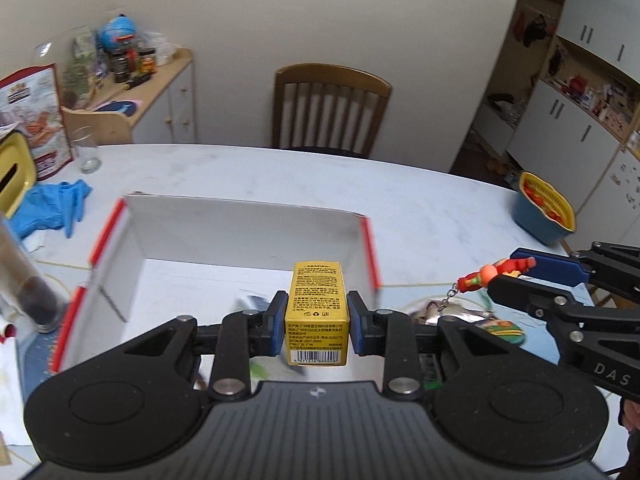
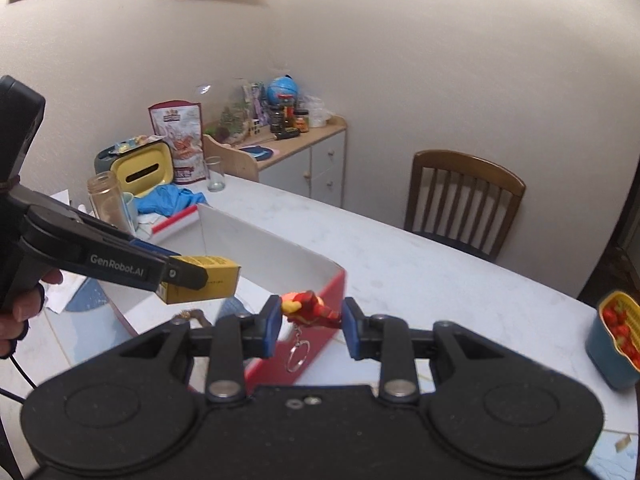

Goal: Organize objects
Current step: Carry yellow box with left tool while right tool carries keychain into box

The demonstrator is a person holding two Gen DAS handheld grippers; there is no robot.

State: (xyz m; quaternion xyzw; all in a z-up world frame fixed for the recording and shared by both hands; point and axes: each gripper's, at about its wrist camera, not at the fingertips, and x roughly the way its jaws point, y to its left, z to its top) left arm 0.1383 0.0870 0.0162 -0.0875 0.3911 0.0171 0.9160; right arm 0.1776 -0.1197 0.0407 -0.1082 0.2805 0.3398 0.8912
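Note:
My left gripper [image 1: 318, 322] is shut on a small yellow carton [image 1: 317, 312] and holds it above the near side of an open white box with red edges [image 1: 248, 226]. The carton [image 2: 212, 280] and left gripper also show in the right wrist view. My right gripper [image 2: 308, 322] is shut on a red and yellow figure keychain [image 2: 310, 308] whose ring hangs below, over the box's red right wall [image 2: 320, 312]. In the left wrist view the right gripper [image 1: 508, 270] with the keychain [image 1: 492, 272] is to the right of the box.
A blue tub with a yellow basket [image 1: 544, 210] stands at the table's right. A blue glove [image 1: 52, 206], a glass [image 1: 86, 150], a yellow tissue box [image 2: 140, 170], a snack bag [image 2: 180, 140] and a jar [image 2: 108, 196] stand at the left. A wooden chair [image 1: 330, 110] is behind the table.

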